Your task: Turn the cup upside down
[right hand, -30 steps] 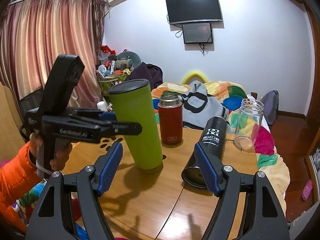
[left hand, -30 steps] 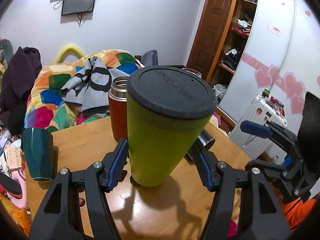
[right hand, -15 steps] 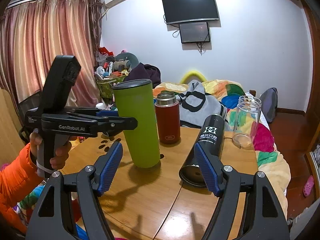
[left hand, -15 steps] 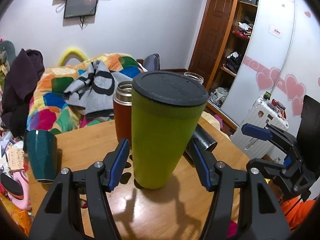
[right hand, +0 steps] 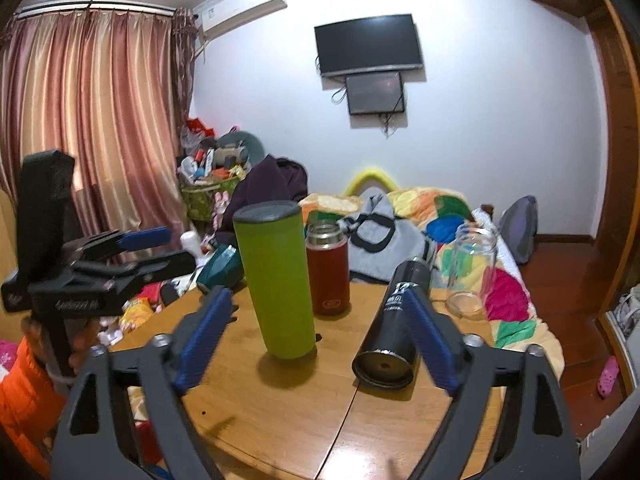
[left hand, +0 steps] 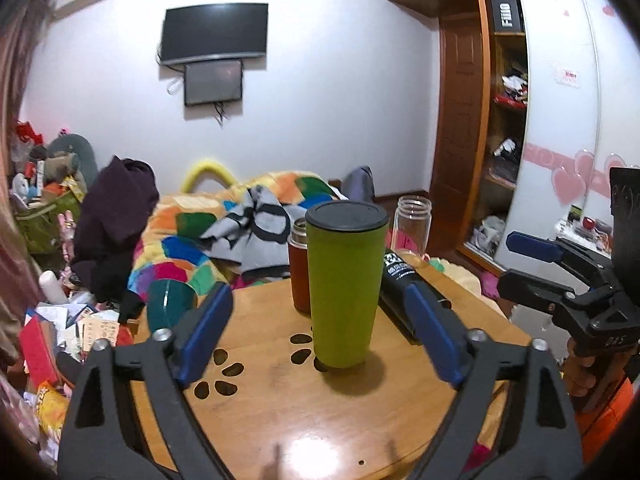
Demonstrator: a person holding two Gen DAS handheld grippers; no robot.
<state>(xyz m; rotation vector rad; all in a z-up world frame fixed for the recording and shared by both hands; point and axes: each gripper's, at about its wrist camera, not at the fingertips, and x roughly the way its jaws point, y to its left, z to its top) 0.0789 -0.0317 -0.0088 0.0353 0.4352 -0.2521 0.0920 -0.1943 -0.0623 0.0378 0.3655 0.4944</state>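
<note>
A tall green cup (left hand: 343,284) with a dark flat end on top stands upright on the round wooden table (left hand: 280,408); it also shows in the right wrist view (right hand: 276,284). My left gripper (left hand: 316,340) is open and empty, set back from the cup with its blue pads apart on either side. My right gripper (right hand: 316,340) is open and empty, off to the cup's right; it also shows in the left wrist view (left hand: 560,272). The left gripper also shows in the right wrist view (right hand: 120,256).
A red flask (left hand: 299,268) stands just behind the green cup. A black bottle (right hand: 394,328) lies on its side to the right. A clear glass jar (right hand: 474,272) stands at the far right edge. A teal cup (left hand: 168,308) stands at the left edge. A bed lies beyond.
My left gripper has pulled back from the green cup, which now stands free and looks smaller. My right gripper has also drawn back a little.
</note>
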